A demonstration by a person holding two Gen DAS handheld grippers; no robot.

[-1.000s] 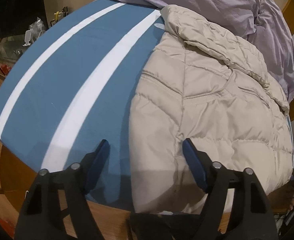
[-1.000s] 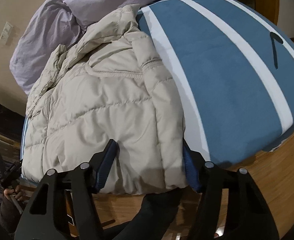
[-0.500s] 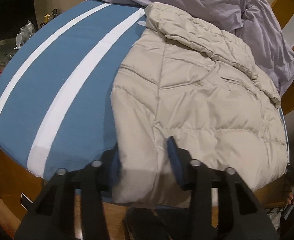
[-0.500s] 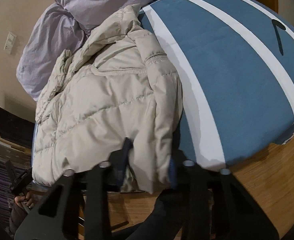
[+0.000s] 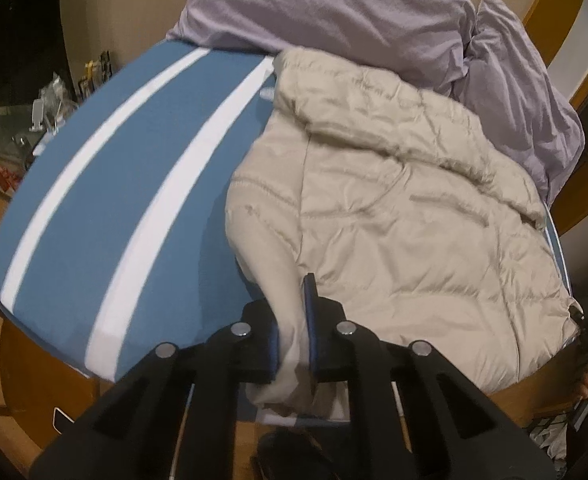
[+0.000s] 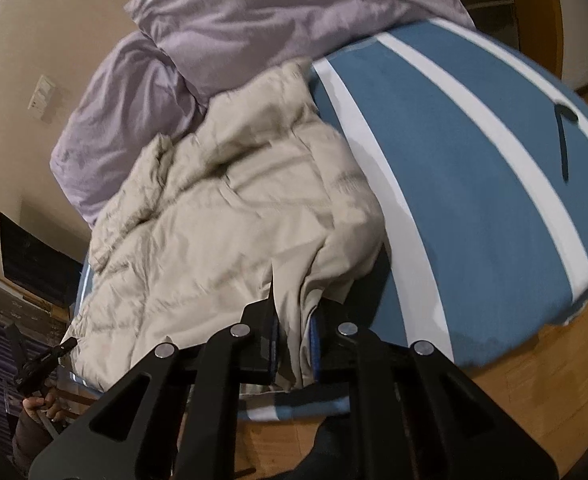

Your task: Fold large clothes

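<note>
Since a second ago: both grippers, then open over the hem, have closed on it and begun lifting.

Bed: blue cover, white stripes; bears all items.
Duvet: lilac, heaped at the far end.
Jacket: beige, quilted, spread flat on the bed; near hem raised.
Left gripper: clamped on the hem corner.
Right gripper: clamped on bunched hem fabric.

Handling advice: lift both corners level, keep the hem taut, carry it toward the collar, lay down evenly.
</note>
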